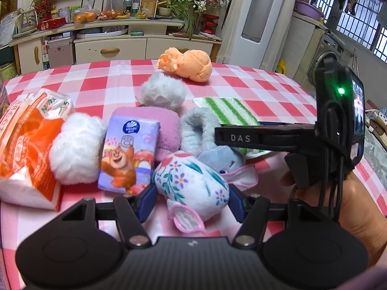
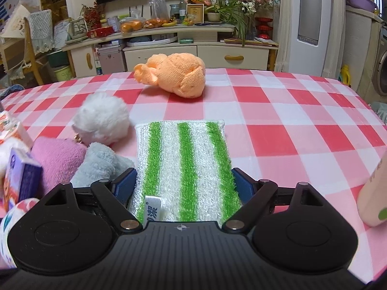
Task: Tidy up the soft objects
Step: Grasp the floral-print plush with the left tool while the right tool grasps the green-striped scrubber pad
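Note:
A white plush toy with a flower print (image 1: pixel 193 183) lies on the red-checked tablecloth (image 1: pixel 266 89). My left gripper (image 1: pixel 191 197) is shut on it, both blue pads against its sides. A green-and-white striped cloth (image 2: pixel 183 159) lies flat, and my right gripper (image 2: pixel 183 181) is shut on its near end, pads touching both edges. In the left wrist view one right finger (image 1: pixel 241 137) reaches over that cloth (image 1: pixel 225 108). Beside it lie a grey-blue plush (image 1: pixel 200 130), a pink towel (image 1: pixel 167 125), a white fluffy ball (image 2: pixel 101 120) and an orange knitted bundle (image 2: pixel 174 77).
Left of the toys are a purple tissue pack (image 1: pixel 128 154), another white fluffy piece (image 1: pixel 75 145) and an orange tissue bag (image 1: pixel 26 145). A cream bottle (image 2: pixel 372 193) stands at the right edge. A hand (image 1: pixel 350 207) holds the right gripper. A cluttered cabinet (image 2: pixel 169 48) stands behind the table.

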The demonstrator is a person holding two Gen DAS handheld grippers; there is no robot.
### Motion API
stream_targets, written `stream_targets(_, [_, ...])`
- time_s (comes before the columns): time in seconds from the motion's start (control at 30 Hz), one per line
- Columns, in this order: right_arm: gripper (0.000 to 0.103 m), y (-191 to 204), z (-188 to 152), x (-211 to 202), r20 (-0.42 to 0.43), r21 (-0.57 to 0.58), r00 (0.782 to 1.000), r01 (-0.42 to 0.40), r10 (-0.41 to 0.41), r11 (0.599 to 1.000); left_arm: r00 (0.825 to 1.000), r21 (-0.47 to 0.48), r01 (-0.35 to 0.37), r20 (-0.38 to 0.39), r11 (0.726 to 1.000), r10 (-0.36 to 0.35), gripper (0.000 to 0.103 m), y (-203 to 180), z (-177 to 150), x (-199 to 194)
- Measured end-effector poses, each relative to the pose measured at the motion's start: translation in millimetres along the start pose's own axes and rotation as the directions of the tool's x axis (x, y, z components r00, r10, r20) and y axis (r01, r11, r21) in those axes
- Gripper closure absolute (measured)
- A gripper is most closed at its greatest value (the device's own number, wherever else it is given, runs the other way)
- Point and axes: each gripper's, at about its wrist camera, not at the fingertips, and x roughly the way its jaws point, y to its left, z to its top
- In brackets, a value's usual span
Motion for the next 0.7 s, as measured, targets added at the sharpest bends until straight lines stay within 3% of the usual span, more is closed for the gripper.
stream_targets(0.33, [0.003, 2.6, -20.0, -21.9, 0.015, 0.032, 1.0, 0.023, -0.024, 0.999, 1.0, 0.004, 0.024, -0.006, 1.0, -0.024, 0.042, 9.2, -8.9, -18.2])
stream_targets(0.7, [0.004, 14.7, -36.8, -36.7, 0.043, 0.059, 0.994, 0.098, -0.1, 0.993, 0.998, -0.014, 0.034, 0.046, 0.999, -0.034, 0.042, 27.7, -6.0, -44.3])
